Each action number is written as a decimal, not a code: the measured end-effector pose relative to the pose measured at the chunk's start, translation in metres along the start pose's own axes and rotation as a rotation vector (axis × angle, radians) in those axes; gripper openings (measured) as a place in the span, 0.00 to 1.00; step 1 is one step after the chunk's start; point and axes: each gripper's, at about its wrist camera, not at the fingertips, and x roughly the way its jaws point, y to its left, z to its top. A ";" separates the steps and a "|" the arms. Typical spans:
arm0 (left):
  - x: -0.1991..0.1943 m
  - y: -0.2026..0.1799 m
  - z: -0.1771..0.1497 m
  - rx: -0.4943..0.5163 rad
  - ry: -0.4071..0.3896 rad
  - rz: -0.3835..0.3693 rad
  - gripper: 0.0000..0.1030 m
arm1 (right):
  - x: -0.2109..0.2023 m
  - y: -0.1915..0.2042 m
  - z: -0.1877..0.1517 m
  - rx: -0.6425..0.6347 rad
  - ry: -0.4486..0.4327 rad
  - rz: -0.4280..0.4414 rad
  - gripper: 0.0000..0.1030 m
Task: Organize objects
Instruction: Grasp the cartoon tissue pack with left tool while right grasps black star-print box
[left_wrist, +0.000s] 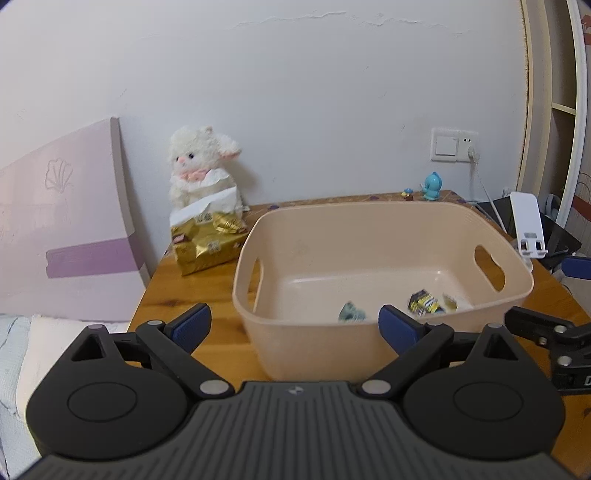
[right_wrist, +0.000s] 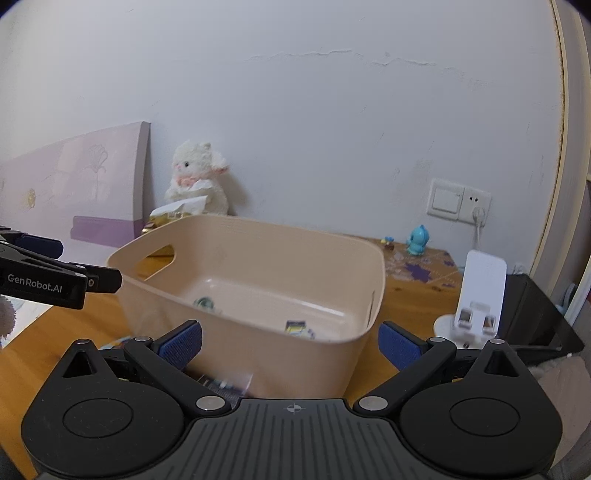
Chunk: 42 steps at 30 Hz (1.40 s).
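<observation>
A beige plastic bin (left_wrist: 306, 347) with handle cut-outs stands on the wooden table (left_wrist: 177, 291). Inside lie a small greenish item (left_wrist: 351, 312), a blue-and-yellow packet (left_wrist: 424, 302) and a small yellow-white packet (left_wrist: 450, 302). My left gripper (left_wrist: 293, 317) is open just in front of the bin's near wall, nothing between its blue pads. My right gripper (right_wrist: 290, 332) is open too, empty, at the bin's (right_wrist: 258, 369) near right corner. In the right wrist view the greenish item (right_wrist: 204, 303) and the packet (right_wrist: 297, 327) show in the bin. A blurred wrapper (right_wrist: 225, 384) lies below the right gripper.
A white plush lamb (left_wrist: 201, 162) and a gold tissue pack (left_wrist: 207, 243) stand at the back left. A blue figurine (left_wrist: 432, 186) sits at the back, a white phone stand (right_wrist: 480, 295) and a black box (right_wrist: 535, 317) to the right. A pink headboard (left_wrist: 62, 221) borders the left.
</observation>
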 end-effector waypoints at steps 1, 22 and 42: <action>-0.002 0.003 -0.004 -0.005 0.003 -0.001 0.95 | -0.001 0.002 -0.003 0.002 0.006 0.004 1.00; 0.031 0.035 -0.078 0.022 0.155 -0.056 0.95 | 0.068 0.029 -0.066 0.072 0.185 -0.014 1.00; 0.088 0.038 -0.090 0.045 0.208 -0.142 0.95 | 0.112 0.034 -0.065 0.139 0.257 -0.015 1.00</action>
